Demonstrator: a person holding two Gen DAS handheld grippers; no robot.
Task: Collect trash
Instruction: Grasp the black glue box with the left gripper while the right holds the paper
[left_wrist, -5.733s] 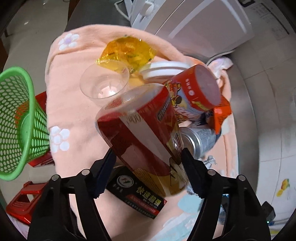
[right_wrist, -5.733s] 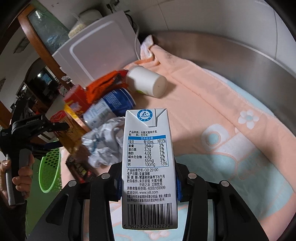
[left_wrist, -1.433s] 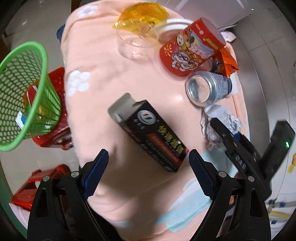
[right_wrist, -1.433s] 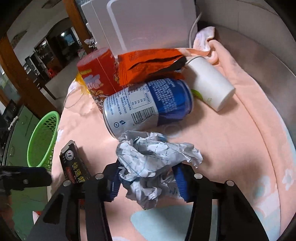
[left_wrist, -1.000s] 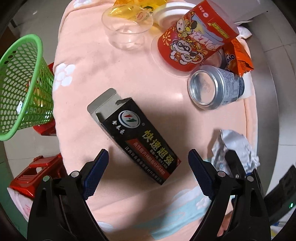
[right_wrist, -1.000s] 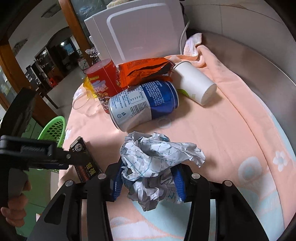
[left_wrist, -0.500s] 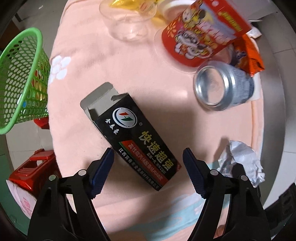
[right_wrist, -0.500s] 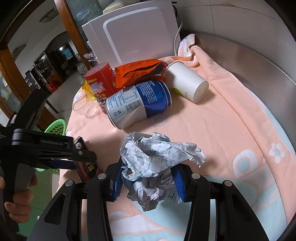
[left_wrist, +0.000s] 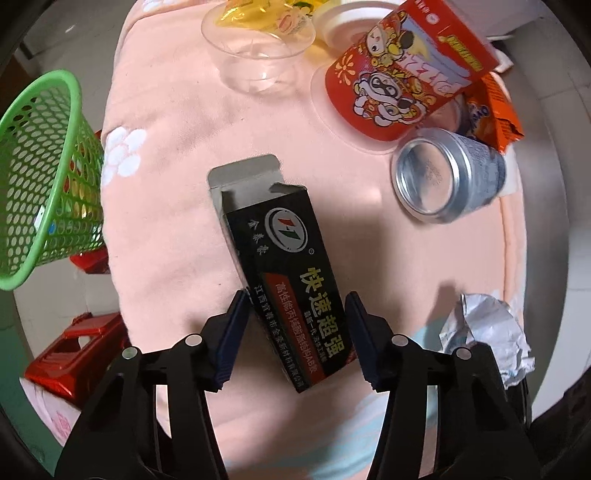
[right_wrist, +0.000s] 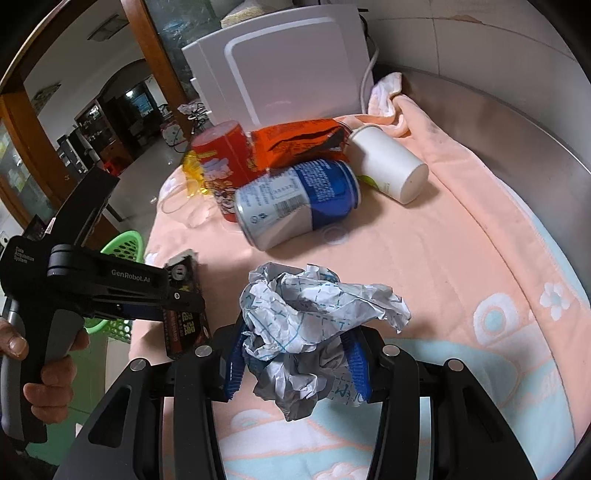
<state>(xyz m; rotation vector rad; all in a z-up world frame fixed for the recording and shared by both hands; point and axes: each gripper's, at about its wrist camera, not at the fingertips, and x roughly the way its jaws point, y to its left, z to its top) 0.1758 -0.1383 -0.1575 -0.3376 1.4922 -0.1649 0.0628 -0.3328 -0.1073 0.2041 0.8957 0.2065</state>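
Note:
My left gripper is closed around the lower end of a black carton with an open flap, lying on the pink towel; both pads touch its sides. My right gripper is shut on a crumpled paper ball, held just above the towel; the ball also shows in the left wrist view. A green mesh basket stands off the table's left edge with trash inside. The left gripper and carton show in the right wrist view.
On the towel lie a blue-and-silver can, a red snack tube, an orange wrapper, a white cup, a clear plastic cup and a yellow wrapper. A white appliance stands behind. A red stool sits below.
My left gripper has moved down over the black carton and narrowed onto its sides. My right gripper has lifted the paper ball off the towel and keeps holding it.

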